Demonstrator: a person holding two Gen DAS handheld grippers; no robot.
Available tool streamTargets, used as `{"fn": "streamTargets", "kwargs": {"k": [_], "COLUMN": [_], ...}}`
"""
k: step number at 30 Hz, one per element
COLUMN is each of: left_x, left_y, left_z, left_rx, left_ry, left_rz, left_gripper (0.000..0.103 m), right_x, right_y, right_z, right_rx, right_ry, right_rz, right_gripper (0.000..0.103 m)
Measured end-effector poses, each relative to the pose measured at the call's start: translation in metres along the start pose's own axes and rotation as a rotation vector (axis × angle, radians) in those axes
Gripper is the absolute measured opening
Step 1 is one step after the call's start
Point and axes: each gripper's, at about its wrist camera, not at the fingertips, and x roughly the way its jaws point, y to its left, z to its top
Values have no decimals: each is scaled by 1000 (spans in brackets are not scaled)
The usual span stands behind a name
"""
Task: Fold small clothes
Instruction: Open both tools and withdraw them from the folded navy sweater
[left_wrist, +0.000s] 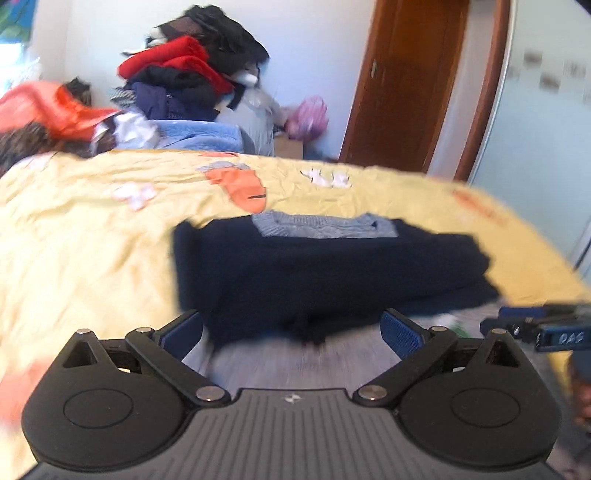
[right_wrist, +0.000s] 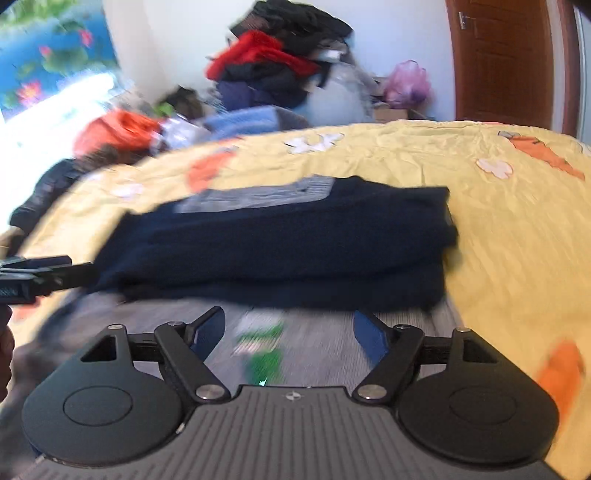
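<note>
A dark navy garment with a grey ribbed collar lies partly folded on the yellow bedspread. It also shows in the right wrist view. A grey garment with a green print lies under its near edge. My left gripper is open and empty just short of the navy garment's near edge. My right gripper is open and empty over the grey garment. Each gripper shows at the edge of the other's view, the right one and the left one.
A tall heap of red, black and blue clothes stands behind the bed. An orange item lies at the far left. A brown wooden door and a pink bag are at the back right.
</note>
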Motion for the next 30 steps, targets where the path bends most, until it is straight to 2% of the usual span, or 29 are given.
{"fn": "streamTargets", "kwargs": {"k": [1,3,7,10,13,14,15,17,21,23,25,27,30], "left_x": [-14,-24,-13,-1,19,27,36,42,46,36,10,-15,-22], "left_y": [4,0,-28,-43,-52,-51,-50,-53,-56,-58,-61,-65,-74], "left_z": [-10,-28,-51,-52,-52,-51,-52,-56,-54,-53,-57,-68,-91], "left_rx": [-19,-16,47,81,99,85,63,105,123,96,67,63,97], "left_ry": [-16,9,46,50,87,113,148,123,137,160,138,108,132], "left_rz": [-5,8,49,38,70,77,86,130,153,183,163,109,129], "left_gripper": [103,103,103,103,103,103,103,103,103,103,103,103,103], "right_x": [-10,-18,-11,-8,2,4,4,4,7,3,-16,-39,-56], "right_y": [1,5,18,32,38,34,29,19,21,23,29,34,37], "right_z": [-10,-28,-44,-43,-46,-48,-51,-49,-49,-49,-55,-68,-92], "right_rx": [-14,-34,-25,-78,-153,-149,-129,-76,-101,-99,-77,-70,-83], "right_ry": [-4,9,9,2,18,5,-5,-4,12,25,32,12,13], "right_rz": [3,-39,-135,-174,-259,-266,-268,-247,-248,-255,-237,-186,-209], "right_gripper": [82,82,80,82,86,94,99,101,103,100,92,95,98]}}
